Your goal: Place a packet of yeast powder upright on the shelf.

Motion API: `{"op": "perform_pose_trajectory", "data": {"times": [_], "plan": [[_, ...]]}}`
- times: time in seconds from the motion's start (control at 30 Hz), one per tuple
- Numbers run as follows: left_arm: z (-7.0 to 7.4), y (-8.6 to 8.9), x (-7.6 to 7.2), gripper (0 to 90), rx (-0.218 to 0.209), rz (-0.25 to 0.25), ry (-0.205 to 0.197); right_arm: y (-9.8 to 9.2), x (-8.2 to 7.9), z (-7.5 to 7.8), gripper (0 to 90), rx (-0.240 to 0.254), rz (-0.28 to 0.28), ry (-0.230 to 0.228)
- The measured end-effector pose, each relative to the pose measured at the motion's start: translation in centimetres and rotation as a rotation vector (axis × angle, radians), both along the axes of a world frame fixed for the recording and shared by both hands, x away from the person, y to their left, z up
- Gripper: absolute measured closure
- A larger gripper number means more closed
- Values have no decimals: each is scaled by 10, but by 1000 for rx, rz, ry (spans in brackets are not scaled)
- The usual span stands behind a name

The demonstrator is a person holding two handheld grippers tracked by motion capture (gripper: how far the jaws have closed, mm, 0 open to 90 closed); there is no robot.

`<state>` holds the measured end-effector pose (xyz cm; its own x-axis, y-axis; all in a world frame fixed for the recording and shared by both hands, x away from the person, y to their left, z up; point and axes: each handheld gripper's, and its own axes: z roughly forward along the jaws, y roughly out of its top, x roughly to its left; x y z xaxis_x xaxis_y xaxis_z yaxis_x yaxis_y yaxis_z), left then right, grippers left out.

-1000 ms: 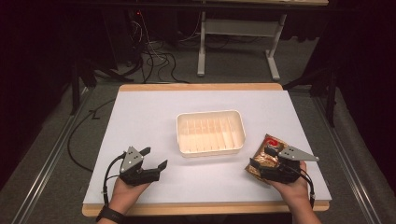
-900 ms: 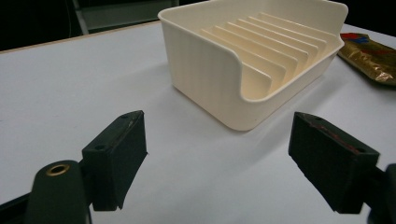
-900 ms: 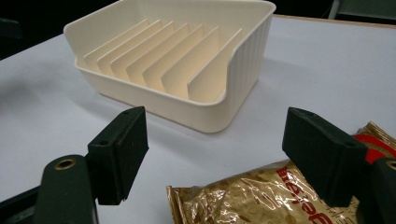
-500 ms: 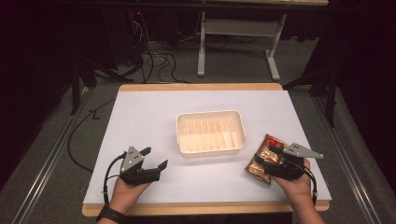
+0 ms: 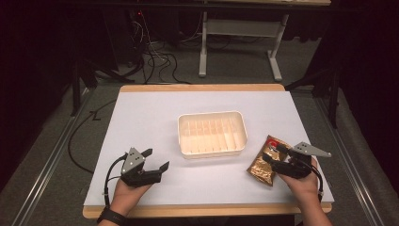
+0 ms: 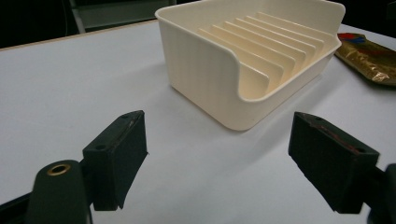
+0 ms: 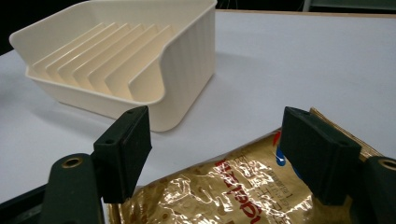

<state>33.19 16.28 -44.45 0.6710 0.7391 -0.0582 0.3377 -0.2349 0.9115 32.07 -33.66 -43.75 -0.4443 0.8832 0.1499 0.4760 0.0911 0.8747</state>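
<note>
Tray (image 5: 212, 133) sits at the middle of my high view, cream with a row of ribs inside, on the white table (image 5: 150, 113). Lower right of that frame, the packet (image 5: 266, 161) lies flat on the table just beside the tray's right end, apart from it. My right gripper (image 5: 272, 153) is over the packet's right part, and from above I cannot tell whether it touches the foil. The right gripper view settles more: its two jaws stand wide apart, one at lower left, one at right, with the gold packet (image 7: 243, 196) lying between and beneath them, red lettering readable on the crinkled foil. Nothing is clamped. The tray (image 7: 126, 60) fills the upper left there, its ribs seen end on.

My left gripper (image 5: 155, 159) is at the lower left of the high view, on the table well apart from the tray. The left gripper view shows its jaws spread wide over bare table, holding nothing, with the tray (image 6: 247, 60) at upper centre and a corner of the packet (image 6: 366, 53) at the right edge.
</note>
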Motion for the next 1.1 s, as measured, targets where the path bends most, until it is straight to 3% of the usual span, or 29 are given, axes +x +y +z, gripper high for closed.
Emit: {"op": "perform_pose_trajectory", "data": {"times": [0.4, 0.7, 1.1], "plan": [[0, -1, 0, 203, 3, -9, 1, -18, 7, -3, 269, 32, -43, 37], [0, -1, 0, 204, 4, -12, 2, -37, 14, -9, 259, 67, -111, 79], [-1, -3, 0, 204, 5, -17, 6, -64, 27, -19, 270, 157, -189, 129]]}}
